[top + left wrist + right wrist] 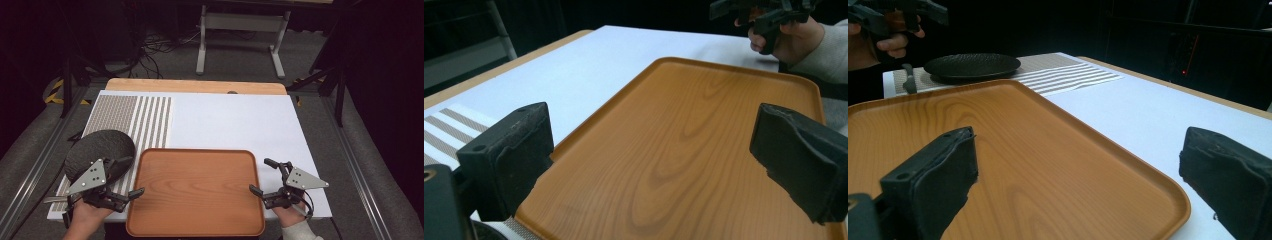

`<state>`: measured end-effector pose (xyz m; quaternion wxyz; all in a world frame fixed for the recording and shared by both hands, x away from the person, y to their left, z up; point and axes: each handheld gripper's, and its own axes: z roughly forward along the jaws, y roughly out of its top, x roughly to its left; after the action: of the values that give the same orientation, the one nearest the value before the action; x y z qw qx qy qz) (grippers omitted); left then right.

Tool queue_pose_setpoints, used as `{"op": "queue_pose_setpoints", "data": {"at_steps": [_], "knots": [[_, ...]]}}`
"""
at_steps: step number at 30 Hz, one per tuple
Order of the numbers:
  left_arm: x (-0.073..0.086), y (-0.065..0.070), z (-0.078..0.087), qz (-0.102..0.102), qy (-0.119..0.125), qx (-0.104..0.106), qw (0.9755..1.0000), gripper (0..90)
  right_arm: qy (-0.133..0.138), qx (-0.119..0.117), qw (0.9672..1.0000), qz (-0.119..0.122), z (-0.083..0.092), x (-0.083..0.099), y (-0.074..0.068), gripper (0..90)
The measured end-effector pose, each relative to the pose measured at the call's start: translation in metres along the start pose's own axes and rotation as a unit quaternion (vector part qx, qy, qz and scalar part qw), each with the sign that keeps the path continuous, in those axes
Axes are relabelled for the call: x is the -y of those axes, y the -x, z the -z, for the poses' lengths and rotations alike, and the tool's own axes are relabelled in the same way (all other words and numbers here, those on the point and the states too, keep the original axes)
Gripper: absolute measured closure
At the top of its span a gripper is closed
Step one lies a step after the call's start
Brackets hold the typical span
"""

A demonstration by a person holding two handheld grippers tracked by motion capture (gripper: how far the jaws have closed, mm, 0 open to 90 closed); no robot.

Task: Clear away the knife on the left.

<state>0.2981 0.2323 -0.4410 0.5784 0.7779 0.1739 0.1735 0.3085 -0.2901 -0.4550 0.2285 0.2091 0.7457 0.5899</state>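
Observation:
An empty wooden tray point(195, 192) lies on the white table cover at the near edge. My left gripper point(131, 176) stands open at the tray's left rim, and the tray point(684, 150) lies spread beyond the left gripper's point(654, 150) jaws. At the tray's right rim my right gripper point(260, 175) is open too. The tray's corner point(1048, 150) sits between the right gripper's point(1080, 165) jaws. Neither gripper holds anything. Each gripper view shows the other gripper, the right point(764, 12) and the left point(893, 12), in a hand across the tray.
A black plate point(100, 150) rests on a striped placemat point(135, 120) left of the tray, plate point(973, 65) just behind my left hand. A dark-handled utensil point(909, 80) lies beside it. White cover point(235, 120) stretches beyond the tray. A metal stand point(240, 35) is on the floor behind.

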Motion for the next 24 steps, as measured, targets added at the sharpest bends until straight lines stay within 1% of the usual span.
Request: {"op": "queue_pose_setpoints", "data": {"at_steps": [5,6,7,8,10,12,14,15,17,20,22,24], "knots": [[-0.008,-0.004,0.010,-0.013,-0.017,0.004,0.9998,4.7,-0.001,0.000,1.0000,0.000,0.001,0.000,0.000,2.8],[-0.009,-0.004,0.011,-0.013,-0.019,0.006,0.9997,4.8,-0.001,0.000,1.0000,0.000,0.001,0.000,0.000,2.8],[-0.011,-0.005,0.014,-0.016,-0.025,0.008,0.9995,5.0,-0.001,-0.001,1.0000,-0.001,0.001,0.000,0.000,2.9],[-0.012,-0.006,0.016,-0.023,-0.028,0.003,0.9993,5.0,-0.001,-0.001,1.0000,-0.002,0.001,0.001,0.000,2.9],[-0.013,-0.006,0.019,-0.023,-0.029,0.003,0.9993,5.1,-0.004,-0.001,1.0000,-0.002,0.000,0.001,0.000,2.9],[-0.014,-0.008,0.023,-0.026,-0.036,0.002,0.9990,5.0,-0.004,-0.002,1.0000,-0.003,0.000,0.001,0.000,2.9],[-0.016,-0.010,0.027,-0.033,-0.046,0.000,0.9984,5.1,-0.006,-0.003,1.0000,-0.002,-0.001,0.001,0.000,3.0],[-0.016,-0.011,0.029,-0.031,-0.052,0.000,0.9982,5.1,-0.007,-0.003,1.0000,-0.001,-0.001,0.001,0.000,3.1],[-0.017,-0.013,0.034,-0.035,-0.067,0.000,0.9972,5.1,-0.007,-0.004,1.0000,-0.001,-0.001,0.002,0.000,3.2],[-0.017,-0.016,0.038,-0.037,-0.084,0.007,0.9957,5.2,-0.007,-0.003,1.0000,-0.001,-0.001,0.002,0.000,3.2],[-0.016,-0.019,0.042,-0.039,-0.097,0.008,0.9945,5.2,-0.008,-0.003,1.0000,-0.001,-0.001,0.002,0.000,3.2],[-0.015,-0.022,0.045,-0.036,-0.105,0.009,0.9937,5.3,-0.008,-0.004,1.0000,-0.001,-0.002,0.002,0.000,3.2]]}}
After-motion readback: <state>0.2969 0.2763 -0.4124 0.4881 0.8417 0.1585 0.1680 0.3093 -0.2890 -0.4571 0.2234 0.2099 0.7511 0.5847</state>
